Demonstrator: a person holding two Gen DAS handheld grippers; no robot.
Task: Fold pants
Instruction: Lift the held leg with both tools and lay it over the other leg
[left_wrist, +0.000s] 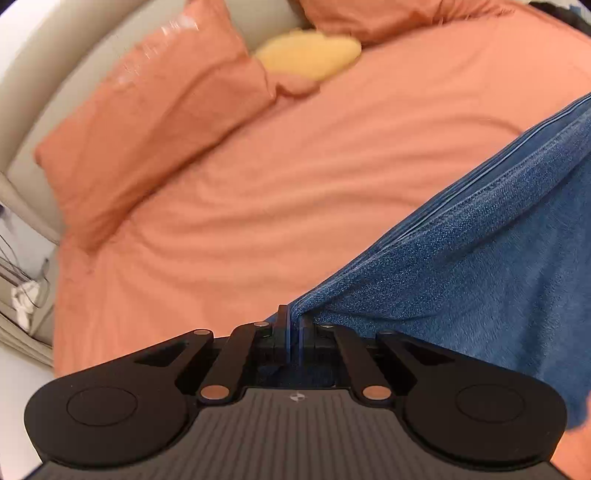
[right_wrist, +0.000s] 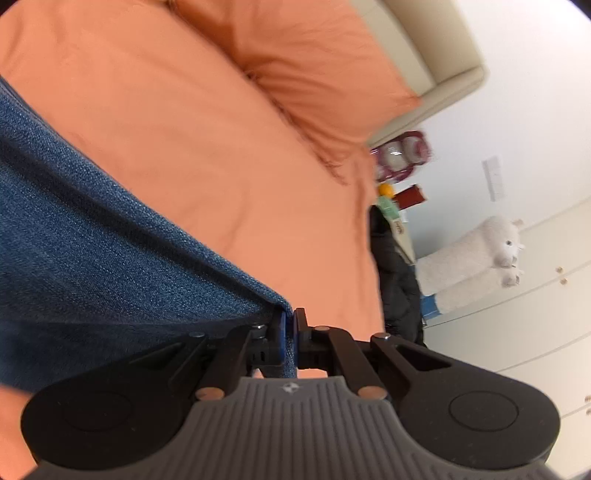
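Note:
Blue denim pants (left_wrist: 480, 258) hang stretched above an orange bed cover (left_wrist: 295, 166). My left gripper (left_wrist: 293, 325) is shut on one edge of the pants, and the cloth runs up to the right from its jaws. In the right wrist view the same pants (right_wrist: 92, 240) spread away to the left, with my right gripper (right_wrist: 289, 325) shut on their other corner. The denim is pulled taut between the two grippers. The lower part of the pants is out of view.
Orange pillows (left_wrist: 147, 129) and a yellow cushion (left_wrist: 310, 55) lie at the head of the bed by a beige headboard (left_wrist: 37, 92). Right of the bed stand a dark garment (right_wrist: 395, 280), a white plush toy (right_wrist: 476, 254) and white cupboards (right_wrist: 535, 332).

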